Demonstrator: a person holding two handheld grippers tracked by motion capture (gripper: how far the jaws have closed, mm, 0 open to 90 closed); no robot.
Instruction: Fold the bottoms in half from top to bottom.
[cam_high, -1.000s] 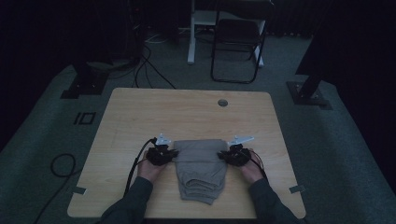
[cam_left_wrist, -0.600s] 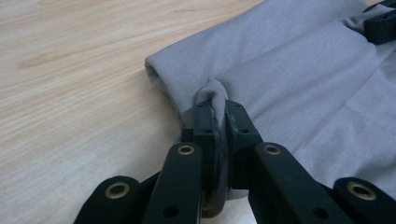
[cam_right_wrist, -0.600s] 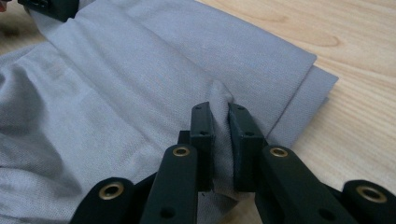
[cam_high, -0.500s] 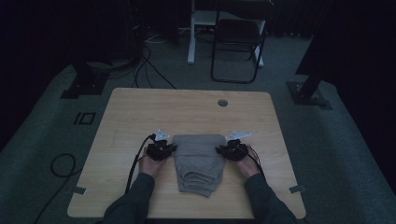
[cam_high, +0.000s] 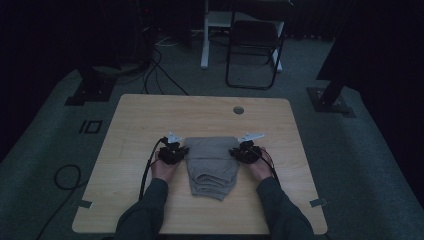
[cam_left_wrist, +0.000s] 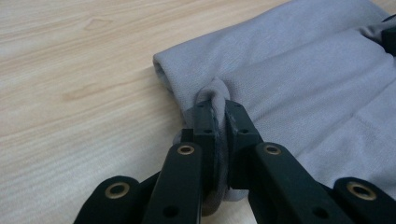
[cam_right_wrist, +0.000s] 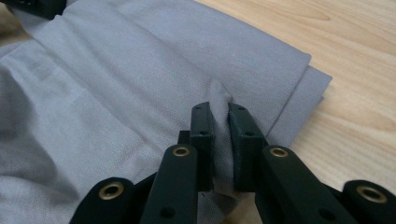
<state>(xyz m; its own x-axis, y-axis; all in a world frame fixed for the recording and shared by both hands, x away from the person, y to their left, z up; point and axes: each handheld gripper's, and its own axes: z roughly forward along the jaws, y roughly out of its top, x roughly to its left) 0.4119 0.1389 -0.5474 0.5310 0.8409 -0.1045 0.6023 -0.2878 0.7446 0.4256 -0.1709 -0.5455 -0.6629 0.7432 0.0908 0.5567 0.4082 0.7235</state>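
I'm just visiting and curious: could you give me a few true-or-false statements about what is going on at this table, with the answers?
1. Both grippers are clamped on the grey cloth. True: the left gripper and the right gripper each pinch a fold of it.
2. The cloth is spread out flat in one layer. False: it is folded, with stacked layers at its edges.
3. The table is wooden. True.
4. The cloth hangs over the table's edge. False: it lies wholly on the tabletop.
5. A chair stands on the floor beyond the table. True.
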